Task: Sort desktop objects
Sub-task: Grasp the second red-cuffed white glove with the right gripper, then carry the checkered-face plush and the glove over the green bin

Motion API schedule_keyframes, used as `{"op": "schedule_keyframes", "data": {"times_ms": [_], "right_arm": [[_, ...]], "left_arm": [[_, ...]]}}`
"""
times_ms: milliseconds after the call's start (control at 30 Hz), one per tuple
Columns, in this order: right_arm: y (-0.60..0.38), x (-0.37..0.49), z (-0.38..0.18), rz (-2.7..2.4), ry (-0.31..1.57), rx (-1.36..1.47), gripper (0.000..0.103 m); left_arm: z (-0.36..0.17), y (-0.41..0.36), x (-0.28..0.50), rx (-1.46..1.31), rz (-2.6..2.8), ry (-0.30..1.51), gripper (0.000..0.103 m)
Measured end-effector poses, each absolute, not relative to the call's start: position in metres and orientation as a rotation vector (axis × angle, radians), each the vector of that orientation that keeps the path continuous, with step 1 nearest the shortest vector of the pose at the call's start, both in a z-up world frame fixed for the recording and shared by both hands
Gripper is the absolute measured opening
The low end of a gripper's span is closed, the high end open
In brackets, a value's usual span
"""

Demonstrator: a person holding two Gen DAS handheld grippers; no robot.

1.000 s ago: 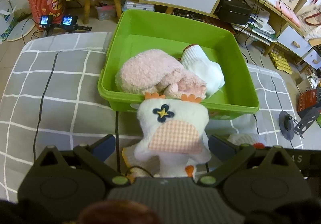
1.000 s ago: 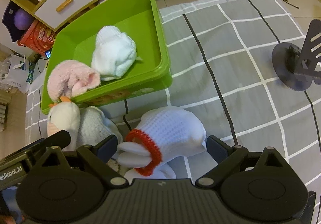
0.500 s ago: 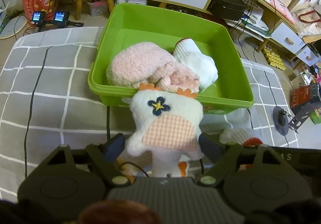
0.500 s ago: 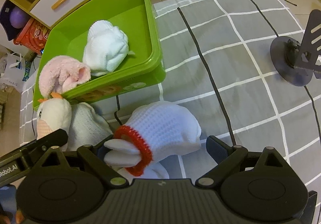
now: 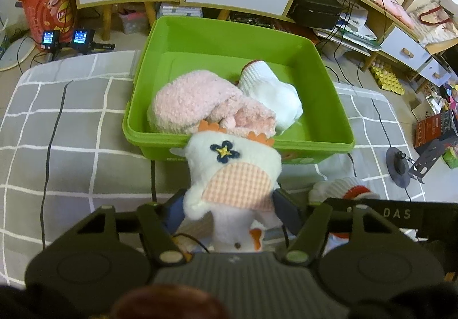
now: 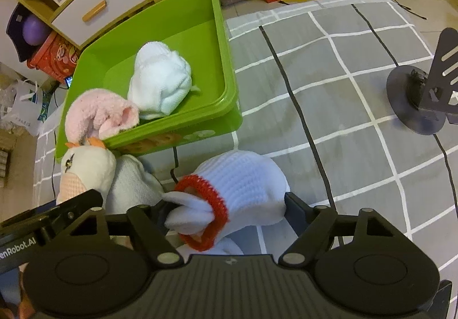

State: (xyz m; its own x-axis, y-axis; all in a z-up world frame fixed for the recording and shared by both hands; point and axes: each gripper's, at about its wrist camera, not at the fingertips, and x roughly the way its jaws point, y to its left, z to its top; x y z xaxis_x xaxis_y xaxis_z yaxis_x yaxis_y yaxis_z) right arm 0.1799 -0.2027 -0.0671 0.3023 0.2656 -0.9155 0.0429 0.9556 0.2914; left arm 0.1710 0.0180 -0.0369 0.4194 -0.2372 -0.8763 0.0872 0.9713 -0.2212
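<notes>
Your left claw (image 5: 229, 204): jaws closing around the white plush sock (image 5: 232, 173), pads seemingly touching its sides (contact half hidden). Its long axis runs straight out from the claw, the orange-frilled cuff pointing at the green bin (image 5: 337, 107) just ahead. A second ago those jaws stood wide. Your right claw (image 6: 229, 207): jaws closing on the white glove (image 6: 243, 184), narrower than before; red cuff toward the left finger.

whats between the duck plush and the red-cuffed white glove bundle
In the right wrist view, a pale grey-white knitted bundle lies between the duck plush and the red-cuffed glove bundle.
</notes>
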Motion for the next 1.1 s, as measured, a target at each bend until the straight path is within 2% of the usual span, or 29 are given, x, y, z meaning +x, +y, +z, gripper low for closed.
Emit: {"op": "schedule_keyframes", "data": {"times_ms": [367,1100], "right_arm": [[-0.214,0.179,-0.062,0.115,1.245,0.314,0.073],[-0.221,0.177,-0.017,0.128,1.135,0.373,0.073]], "left_arm": [[-0.028,0.019,0.170,-0.146,-0.207,1.097,0.057],[0.006,0.025,0.168,-0.177,-0.229,1.014,0.057]]}}
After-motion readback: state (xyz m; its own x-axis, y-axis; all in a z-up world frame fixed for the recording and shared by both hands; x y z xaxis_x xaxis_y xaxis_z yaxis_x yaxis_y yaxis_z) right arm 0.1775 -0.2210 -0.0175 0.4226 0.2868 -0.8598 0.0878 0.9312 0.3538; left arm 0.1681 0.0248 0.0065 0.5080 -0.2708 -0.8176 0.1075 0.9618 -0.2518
